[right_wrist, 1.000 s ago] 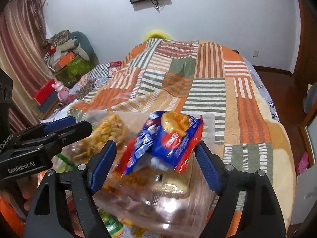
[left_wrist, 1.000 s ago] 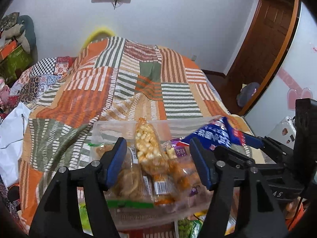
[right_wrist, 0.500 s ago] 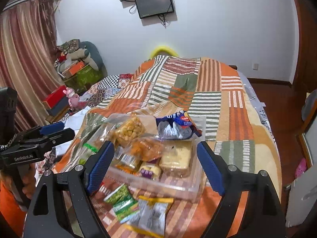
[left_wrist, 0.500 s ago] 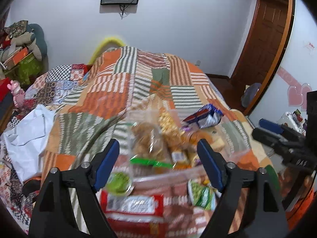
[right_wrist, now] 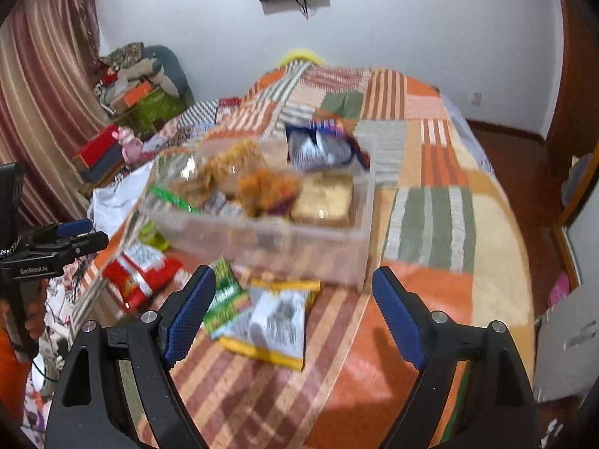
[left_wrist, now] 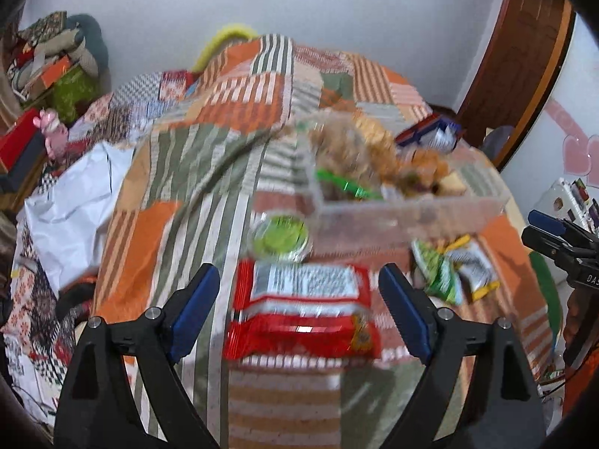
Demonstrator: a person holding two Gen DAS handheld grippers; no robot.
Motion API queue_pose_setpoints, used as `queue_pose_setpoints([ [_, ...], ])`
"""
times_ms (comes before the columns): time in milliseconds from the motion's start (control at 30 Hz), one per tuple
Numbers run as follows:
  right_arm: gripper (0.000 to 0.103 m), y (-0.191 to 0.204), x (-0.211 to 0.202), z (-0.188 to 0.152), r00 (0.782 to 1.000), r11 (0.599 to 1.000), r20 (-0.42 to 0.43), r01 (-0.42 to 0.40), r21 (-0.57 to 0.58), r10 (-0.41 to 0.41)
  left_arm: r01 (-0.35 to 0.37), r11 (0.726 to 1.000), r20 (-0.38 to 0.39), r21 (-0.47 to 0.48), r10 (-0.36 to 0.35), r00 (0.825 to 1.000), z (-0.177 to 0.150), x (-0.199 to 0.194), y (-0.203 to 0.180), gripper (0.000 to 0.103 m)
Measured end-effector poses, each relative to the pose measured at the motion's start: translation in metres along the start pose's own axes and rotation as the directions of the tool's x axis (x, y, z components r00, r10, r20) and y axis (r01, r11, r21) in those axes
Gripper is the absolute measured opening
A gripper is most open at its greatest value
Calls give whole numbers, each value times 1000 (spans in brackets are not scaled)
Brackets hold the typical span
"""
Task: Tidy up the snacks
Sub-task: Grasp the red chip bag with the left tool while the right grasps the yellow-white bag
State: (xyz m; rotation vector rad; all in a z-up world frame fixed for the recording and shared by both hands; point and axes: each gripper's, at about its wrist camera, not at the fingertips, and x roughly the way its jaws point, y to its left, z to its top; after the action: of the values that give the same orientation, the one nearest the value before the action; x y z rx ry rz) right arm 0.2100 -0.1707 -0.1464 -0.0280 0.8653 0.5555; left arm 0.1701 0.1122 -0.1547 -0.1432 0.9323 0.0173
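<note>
Packet (left_wrist: pixel 301 316) (red) lies below left gripper (left_wrist: pixel 299 314), jaws opening, untouched.

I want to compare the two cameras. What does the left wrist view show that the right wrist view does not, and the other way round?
Only the left wrist view shows the round green-lidded cup whole, just before the clear box, and the pink heart decoration on the right.

Only the right wrist view shows the striped curtain and the yellow-edged white packet lying flat.

Both show the clear box of snacks, the red packet, the blue packet at the box's far end, and the patchwork blanket. The left gripper is opening, nothing between its jaws; the right gripper is open.
</note>
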Motion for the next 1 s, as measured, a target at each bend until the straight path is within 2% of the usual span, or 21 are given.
queue_pose_setpoints([
  [333, 84, 0, 25, -20, 995, 999, -97, -30, 37, 33, -15, 1000, -104, 12, 16, 994, -20, 39, 9, 88],
  [600, 83, 8, 40, -21, 991, 999, -126, -31, 20, 34, 51, 997, -134, -52, -57, 989, -23, 63, 15, 95],
  [933, 83, 13, 51, -23, 990, 1000, -142, -17, 0, 17, 33, 999, -76, 1, -33, 997, -34, 68, -4, 95],
  [1000, 74, 13, 49, -23, 990, 1000, -136, -18, 0, 18, 37, 999, -73, -15, -38, 997, -34, 65, -3, 92],
])
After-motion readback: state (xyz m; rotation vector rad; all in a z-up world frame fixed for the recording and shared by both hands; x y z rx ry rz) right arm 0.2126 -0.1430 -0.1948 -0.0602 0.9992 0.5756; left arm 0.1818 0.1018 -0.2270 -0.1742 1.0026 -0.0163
